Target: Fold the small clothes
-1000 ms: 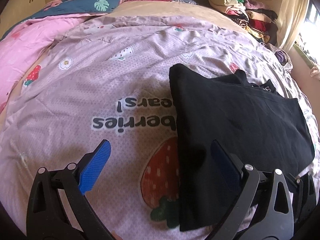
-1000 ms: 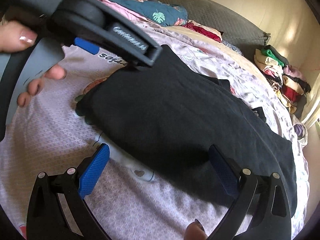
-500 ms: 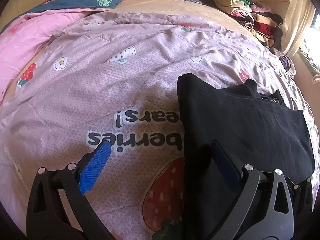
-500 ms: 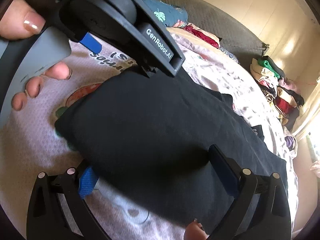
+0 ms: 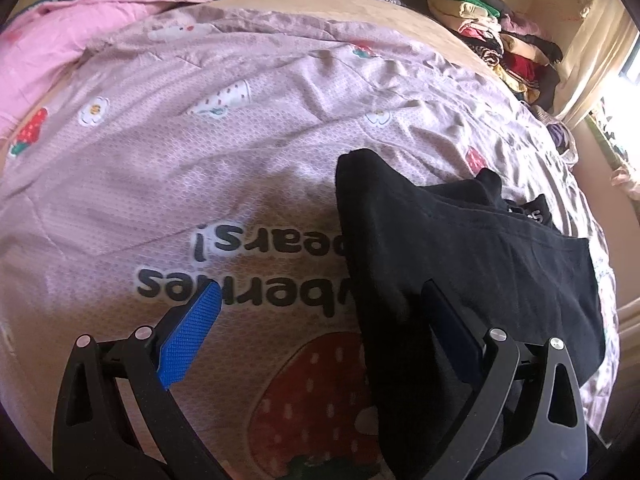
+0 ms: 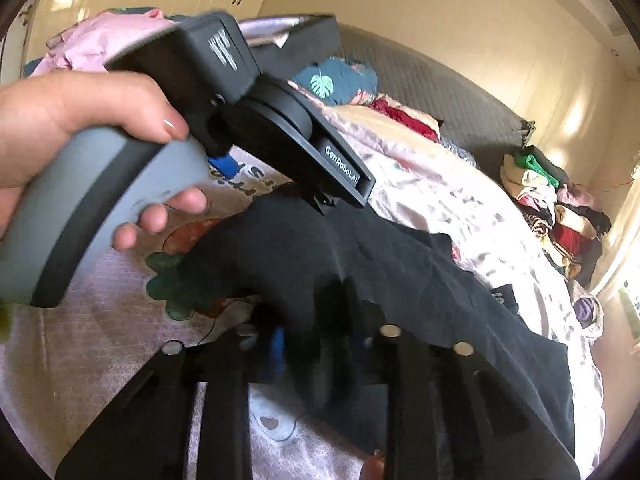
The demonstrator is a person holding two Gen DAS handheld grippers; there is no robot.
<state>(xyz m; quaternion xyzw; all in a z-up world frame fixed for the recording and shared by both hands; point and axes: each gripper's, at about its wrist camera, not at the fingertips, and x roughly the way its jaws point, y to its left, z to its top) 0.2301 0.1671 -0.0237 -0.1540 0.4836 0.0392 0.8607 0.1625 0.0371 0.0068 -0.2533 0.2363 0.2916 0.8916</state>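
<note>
A lilac quilt printed with strawberries and lettering covers the bed. On it lies a partly folded black cotton garment, at its near right. The left gripper stands wide apart over the garment's left edge, empty. The right gripper is closing on a bunched fold. Risk: pinching several layers would drag the fold askew.

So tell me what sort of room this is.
Most likely a bedroom: a bed under a pink strawberry-print quilt, a grey padded headboard, and a stack of folded clothes in the corner.
</note>
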